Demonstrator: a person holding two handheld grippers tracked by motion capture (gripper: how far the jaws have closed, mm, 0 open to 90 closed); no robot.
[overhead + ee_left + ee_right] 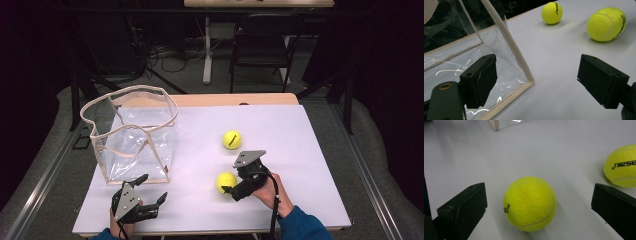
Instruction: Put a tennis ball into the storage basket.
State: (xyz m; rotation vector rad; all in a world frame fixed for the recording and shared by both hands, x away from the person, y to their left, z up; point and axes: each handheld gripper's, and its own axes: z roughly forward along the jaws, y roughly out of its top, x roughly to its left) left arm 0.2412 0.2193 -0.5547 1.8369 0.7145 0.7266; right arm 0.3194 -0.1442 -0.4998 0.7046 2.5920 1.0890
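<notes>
Straddling the near tennis ball [529, 203], right tool [231, 191] wide open, empty; ball probably light, springy—grip mid-sides.

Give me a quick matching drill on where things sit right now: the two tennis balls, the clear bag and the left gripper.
Things:
1. Near tennis ball
2. Far tennis ball
3. Clear plastic bag
4. Left gripper

Places or states:
A. Standing open at the table's left side
B. Between the open jaws of the right gripper
C. Open, at the bag's near corner
D. Alone on the white mat, beyond the right gripper

Pairs: 1-B, 2-D, 3-A, 4-C
</notes>
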